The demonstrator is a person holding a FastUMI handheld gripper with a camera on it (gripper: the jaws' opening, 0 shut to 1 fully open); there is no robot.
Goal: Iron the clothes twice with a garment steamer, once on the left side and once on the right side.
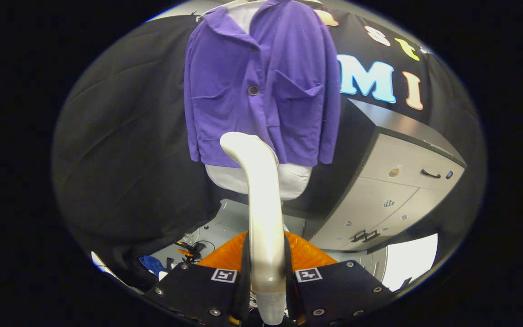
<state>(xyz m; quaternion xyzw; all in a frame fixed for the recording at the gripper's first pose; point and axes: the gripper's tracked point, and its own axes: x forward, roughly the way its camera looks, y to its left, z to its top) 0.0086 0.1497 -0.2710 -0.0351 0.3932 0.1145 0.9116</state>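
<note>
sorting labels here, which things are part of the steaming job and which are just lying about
For the job:
garment steamer, clamped between the gripper fingers
purple shirt, hanging just beyond the steamer head

Lying about:
grey cabinet
blue cloth on the floor
cables

the gripper (267, 272) has both fingers (198, 284) clamped on the garment steamer (261, 213) handle, pointing forward.

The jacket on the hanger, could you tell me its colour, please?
Purple, clearest in the gripper view: jacket.

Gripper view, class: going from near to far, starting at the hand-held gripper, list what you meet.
Hand-held gripper shut on the steamer → steamer's head → purple shirt hanging over a white garment.
</note>
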